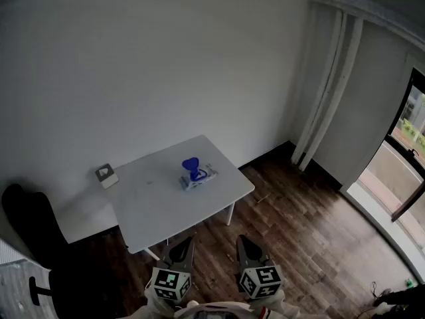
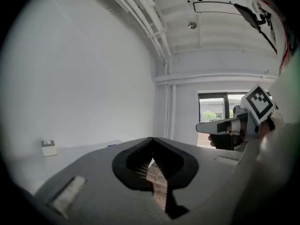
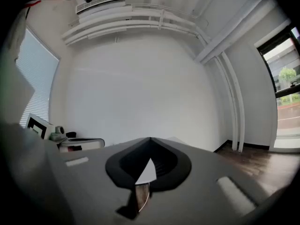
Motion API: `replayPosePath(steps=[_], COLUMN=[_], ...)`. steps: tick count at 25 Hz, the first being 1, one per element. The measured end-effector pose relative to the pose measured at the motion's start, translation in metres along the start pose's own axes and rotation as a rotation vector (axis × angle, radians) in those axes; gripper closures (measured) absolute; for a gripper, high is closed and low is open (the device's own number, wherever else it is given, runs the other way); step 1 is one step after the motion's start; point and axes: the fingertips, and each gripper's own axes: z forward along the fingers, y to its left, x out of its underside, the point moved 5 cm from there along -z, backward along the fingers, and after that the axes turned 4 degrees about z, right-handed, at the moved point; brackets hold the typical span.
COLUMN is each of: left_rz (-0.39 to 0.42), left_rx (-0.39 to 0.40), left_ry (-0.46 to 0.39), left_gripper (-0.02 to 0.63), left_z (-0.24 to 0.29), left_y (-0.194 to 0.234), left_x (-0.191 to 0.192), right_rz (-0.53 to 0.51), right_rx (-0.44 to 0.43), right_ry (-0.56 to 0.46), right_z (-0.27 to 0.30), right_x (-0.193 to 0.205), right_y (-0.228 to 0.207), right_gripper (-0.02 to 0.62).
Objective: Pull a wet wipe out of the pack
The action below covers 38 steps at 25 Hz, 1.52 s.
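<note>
Held the left gripper [image 1: 186,242] and the right gripper [image 1: 243,240] low, side by side and close to level. Had each pair of jaws pressed fully together, with nothing caught between them.

Stood back from a white table [image 1: 154,208] ahead of both grippers and well apart from their tips. Found the wet wipe pack [image 1: 199,179] lying flat on the tabletop, straight ahead and roughly between the lines of the two grippers, untouched by either. Made out a blue piece [image 1: 191,167] upright on top of the pack. Noted a small pale box [image 1: 105,175] at the table's far corner, ahead and to the left of the left gripper.

Passed over dark wood flooring [image 1: 302,228] under and to the right of the right gripper. Faced a plain white wall [image 1: 133,65] beyond the table. Spotted white pipes [image 1: 325,92] in the corner, ahead and right, and a dark-framed window [image 1: 413,135] further right. Left a black chair [image 1: 32,226] off to the left of the left gripper.
</note>
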Motion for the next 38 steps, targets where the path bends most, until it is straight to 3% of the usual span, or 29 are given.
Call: replayPosePath(steps=[12, 26, 38], left_rz=[-0.005, 0.017, 0.04], left_rx=[-0.006, -0.041, 0.02], left_ry=[0.024, 0.059, 0.091], left_gripper=[0.603, 0.603, 0.602], left_z=[0.016, 0.051, 0.095], left_y=[-0.024, -0.082, -0.102], left_x=[0.004, 0.009, 0.008], right_rz=[0.048, 0.139, 0.174], right_rx=[-0.014, -0.033, 0.022], right_ry=[-0.001, 0.005, 0.022], right_z=[-0.011, -0.039, -0.041], right_x=[0.002, 0.005, 0.011], right_y=[-0.027, -0.1, -0.144], right_gripper=[0.591, 0.591, 0.591])
